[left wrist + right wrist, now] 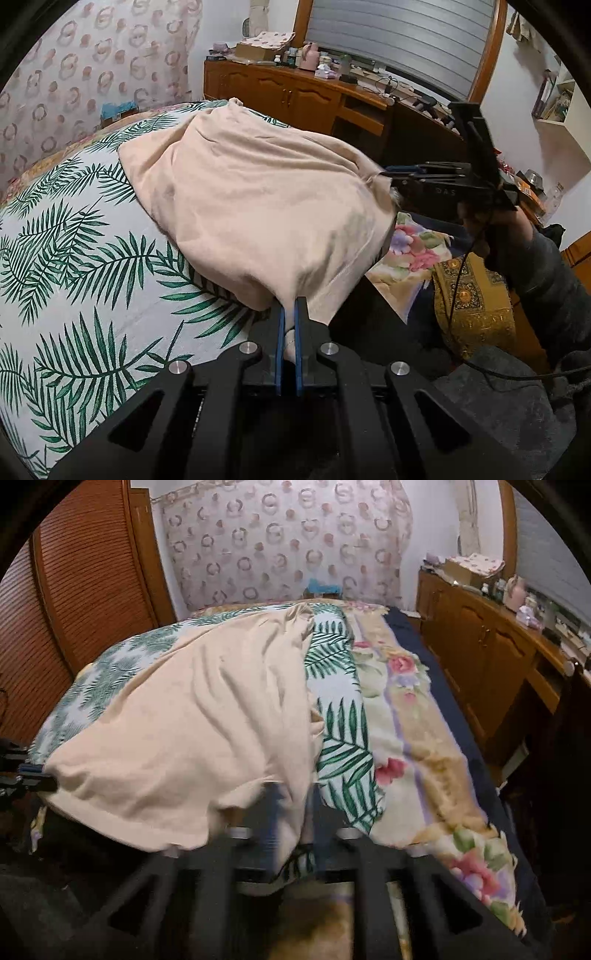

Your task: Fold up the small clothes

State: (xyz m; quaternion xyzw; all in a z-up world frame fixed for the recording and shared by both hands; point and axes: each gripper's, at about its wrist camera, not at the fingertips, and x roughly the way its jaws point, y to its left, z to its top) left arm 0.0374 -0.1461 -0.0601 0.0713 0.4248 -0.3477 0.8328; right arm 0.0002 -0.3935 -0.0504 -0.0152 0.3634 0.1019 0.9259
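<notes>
— Across the bed [436, 657], what do both views share?

— A leaf-print cover [92, 240] with a beige garment [258, 203] spread over it, lifted at its near edge and sagging between the two claws. A wooden cabinet [277, 92] stands along the wall beside the bed.

— What does the right wrist view add?

— A louvred wooden door [74, 609] on the far side, and the full run of a floral blanket [406, 738] beside the leaf print. The left view catches only a corner of that blanket.

— And the left wrist view alone?

— A grey sleeve [546, 266] and the hand behind the right claw [388, 179], seen from the side, with a corner of the garment reaching its tip.

— Is that claw gripping?

— I cannot tell. Its own view is blurred: the fingers stand apart with cloth hanging between them, but whether the pads press on it is unclear.

— The left claw [290, 310]?

— Clamped on the garment's near hem, blue pads pinching the fabric. The right view shows it small at the left edge, the cloth drawn to a point there.
</notes>
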